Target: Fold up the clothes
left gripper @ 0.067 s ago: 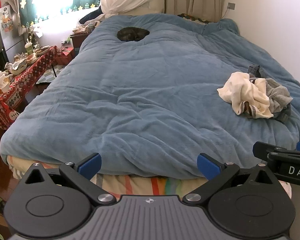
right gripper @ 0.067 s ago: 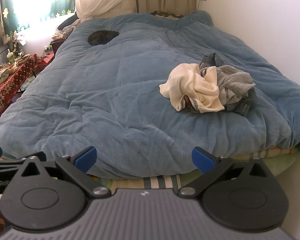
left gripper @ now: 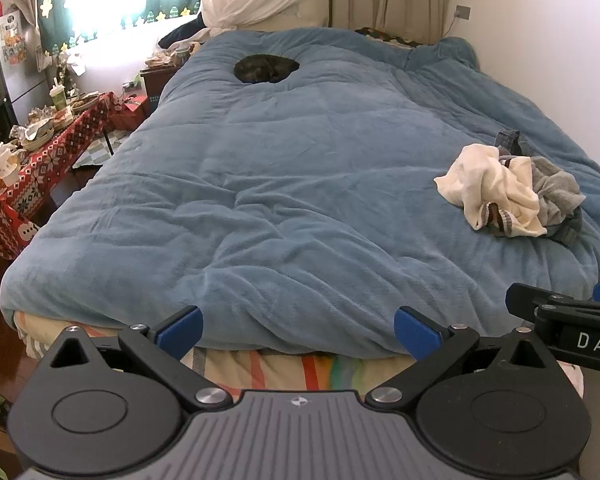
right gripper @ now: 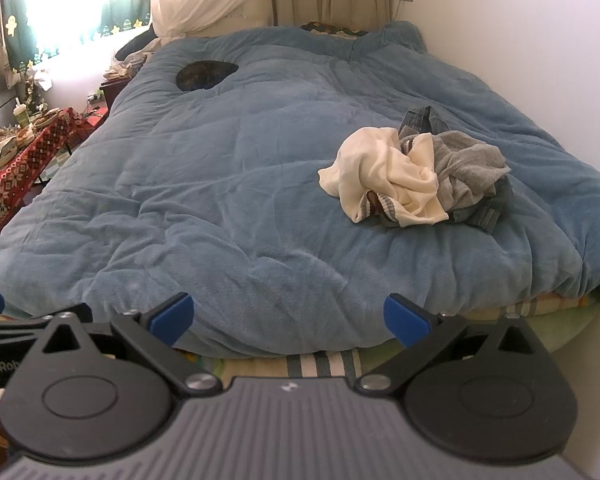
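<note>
While both spread | hand-held grippers (right gripper: 288, 320) empty | clothes pile (right gripper: 416, 176) well ahead, right

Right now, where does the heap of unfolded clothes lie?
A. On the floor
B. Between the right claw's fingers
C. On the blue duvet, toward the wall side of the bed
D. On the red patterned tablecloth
C: the clothes heap rests on the blue duvet, near the wall side.

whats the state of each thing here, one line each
left gripper: open, empty
right gripper: open, empty
cream white garment: crumpled, unfolded, top of the pile
grey fleece garment: crumpled, unfolded
blue denim garment: mostly buried under the pile
blue plush duvet: spread over the bed, wrinkled
</note>
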### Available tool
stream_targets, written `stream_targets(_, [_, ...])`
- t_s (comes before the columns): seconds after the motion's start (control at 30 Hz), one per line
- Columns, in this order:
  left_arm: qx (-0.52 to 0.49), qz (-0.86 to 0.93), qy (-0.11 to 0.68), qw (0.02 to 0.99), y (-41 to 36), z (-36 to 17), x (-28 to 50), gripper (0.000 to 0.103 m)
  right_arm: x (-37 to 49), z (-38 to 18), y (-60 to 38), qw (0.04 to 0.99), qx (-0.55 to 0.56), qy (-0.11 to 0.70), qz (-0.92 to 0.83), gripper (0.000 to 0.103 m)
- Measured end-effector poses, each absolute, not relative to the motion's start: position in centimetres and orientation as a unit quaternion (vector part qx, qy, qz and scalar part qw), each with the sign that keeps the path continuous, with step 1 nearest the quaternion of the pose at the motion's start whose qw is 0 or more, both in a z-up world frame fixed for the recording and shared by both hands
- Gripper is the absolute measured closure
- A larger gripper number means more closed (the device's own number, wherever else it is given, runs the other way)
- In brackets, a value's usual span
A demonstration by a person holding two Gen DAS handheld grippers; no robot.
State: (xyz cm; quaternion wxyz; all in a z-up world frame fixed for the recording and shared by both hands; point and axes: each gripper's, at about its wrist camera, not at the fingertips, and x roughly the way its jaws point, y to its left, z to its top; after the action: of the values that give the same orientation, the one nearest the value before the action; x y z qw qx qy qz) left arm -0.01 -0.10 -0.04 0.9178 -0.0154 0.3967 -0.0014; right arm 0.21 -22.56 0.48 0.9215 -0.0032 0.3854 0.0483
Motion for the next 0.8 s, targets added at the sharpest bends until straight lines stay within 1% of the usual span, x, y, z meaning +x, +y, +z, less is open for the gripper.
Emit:
stream_targets(0.3, [-0.006,0.001,0.392,0.920,-0.5,0.3,-0.1,0.001,0.2,0.6,-22.6,0.922,-0.009,0.384,0.048,0.001])
stream_targets(0.43, [0.000,0.003,0.390,0.921,-0.9,0.1,-0.2,0.003,0.1,0.6,-22.6,0.923,-0.008,0.383,0.047,0.001])
stream_targets(0.8, [0.013,0.011,0.380,0.925,-1.4,0.5,-0.4,0.003,0.1,0.6,-22.8,0.923,-0.004,0.382,0.050,0.001])
